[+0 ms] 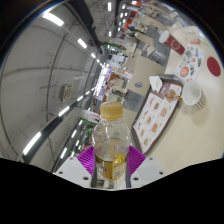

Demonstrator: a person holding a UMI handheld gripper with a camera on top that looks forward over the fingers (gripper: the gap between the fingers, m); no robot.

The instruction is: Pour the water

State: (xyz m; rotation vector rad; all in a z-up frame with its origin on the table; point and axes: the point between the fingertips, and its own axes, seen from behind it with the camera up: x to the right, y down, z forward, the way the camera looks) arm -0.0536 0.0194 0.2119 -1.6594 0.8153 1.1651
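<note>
A clear plastic bottle with yellowish liquid in the bottom [112, 150] is clamped between the gripper's [111, 163] jaws, purple pads [90, 157] pressed to both sides. The whole view is tilted hard, so the bottle is being held at a lean. Just beyond it, a clear glass with yellowish liquid [112, 110] can be seen on the white worktop [185, 135], next to a picture menu card [157, 115].

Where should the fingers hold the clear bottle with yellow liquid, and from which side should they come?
Best on the lower body of the bottle, from the sides. The walls there look round and straight, while it narrows toward the cap. The gripper seems placed that way already: the bottle stands between the pink pads. Whether both press on it is unclear.
</note>
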